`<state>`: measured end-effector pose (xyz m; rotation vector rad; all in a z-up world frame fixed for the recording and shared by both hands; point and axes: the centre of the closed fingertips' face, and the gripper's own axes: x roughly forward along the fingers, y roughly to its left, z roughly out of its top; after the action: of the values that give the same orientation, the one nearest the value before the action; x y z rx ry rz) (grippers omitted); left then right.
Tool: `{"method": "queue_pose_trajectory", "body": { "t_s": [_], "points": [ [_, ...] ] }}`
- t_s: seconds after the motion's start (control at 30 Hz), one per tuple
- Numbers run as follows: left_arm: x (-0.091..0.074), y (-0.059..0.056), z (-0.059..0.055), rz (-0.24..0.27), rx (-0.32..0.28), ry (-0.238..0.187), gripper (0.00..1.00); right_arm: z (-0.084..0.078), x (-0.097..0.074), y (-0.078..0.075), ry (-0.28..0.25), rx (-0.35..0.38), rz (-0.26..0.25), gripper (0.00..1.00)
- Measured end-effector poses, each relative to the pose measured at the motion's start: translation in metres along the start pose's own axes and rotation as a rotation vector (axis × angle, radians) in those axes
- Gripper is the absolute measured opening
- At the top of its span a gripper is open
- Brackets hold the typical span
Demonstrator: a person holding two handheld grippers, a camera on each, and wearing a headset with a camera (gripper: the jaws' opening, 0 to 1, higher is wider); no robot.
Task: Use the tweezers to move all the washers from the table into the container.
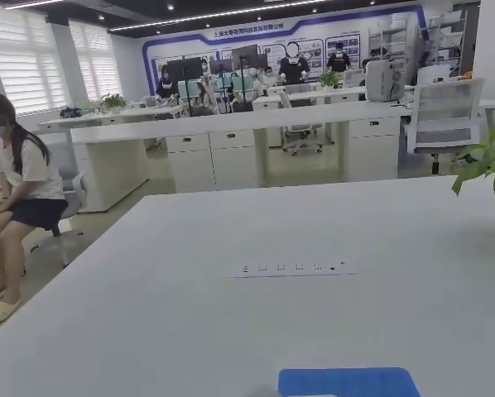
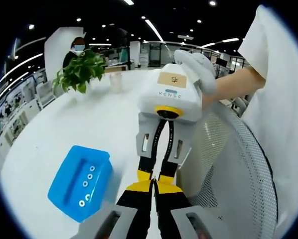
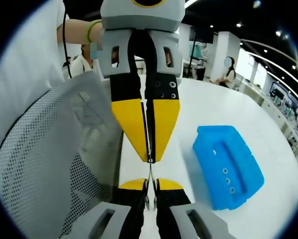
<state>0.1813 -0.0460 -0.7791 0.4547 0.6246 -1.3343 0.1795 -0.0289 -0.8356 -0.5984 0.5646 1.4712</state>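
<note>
The right gripper (image 3: 150, 186) has its fingers pinched shut on the thin tweezers (image 3: 150, 173). It meets the left gripper (image 3: 150, 157) tip to tip, whose yellow fingers are pressed together at the tweezers' other end. Just beside them on the white counter (image 3: 209, 107) lies the blue container (image 3: 209, 149) with several washers (image 3: 227, 180) in its recess, and farther along stands a potted plant (image 2: 79, 72).

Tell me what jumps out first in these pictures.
Two grippers meet tip to tip above the white table: the left gripper and the right gripper both look closed on a thin metal tool, seemingly the tweezers. Beside them lies a bright blue container already holding several washers.
</note>
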Motion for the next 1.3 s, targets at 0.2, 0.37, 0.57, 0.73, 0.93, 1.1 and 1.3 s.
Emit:
{"method": "queue_pose_trajectory", "body": {
  "t_s": [0.2,0.37,0.57,0.73,0.93,1.1,1.3],
  "points": [
    [-0.004,0.009,-0.018,0.015,-0.028,0.042,0.00,0.005,-0.003,-0.001,-0.075,0.124,-0.017,0.09],
    [-0.007,0.015,-0.050,0.028,-0.003,0.148,0.00,0.001,-0.028,-0.005,-0.122,0.206,-0.113,0.16],
    [0.002,0.017,-0.076,0.005,0.008,0.207,0.00,-0.019,-0.094,-0.033,-0.212,0.372,-0.399,0.24],
    [0.012,0.022,-0.091,-0.003,-0.005,0.245,0.00,-0.021,-0.153,-0.055,-0.292,0.402,-0.628,0.36],
    [0.018,0.022,-0.106,-0.004,-0.001,0.291,0.00,-0.030,-0.199,-0.063,-0.400,0.418,-0.855,0.61],
    [0.020,0.019,-0.114,-0.009,-0.010,0.313,0.00,-0.023,-0.221,-0.062,-0.697,0.562,-0.928,0.69],
    [0.023,0.016,-0.115,-0.009,-0.002,0.320,0.00,-0.030,-0.220,-0.062,-0.641,0.536,-0.970,0.67]
  ]
}}
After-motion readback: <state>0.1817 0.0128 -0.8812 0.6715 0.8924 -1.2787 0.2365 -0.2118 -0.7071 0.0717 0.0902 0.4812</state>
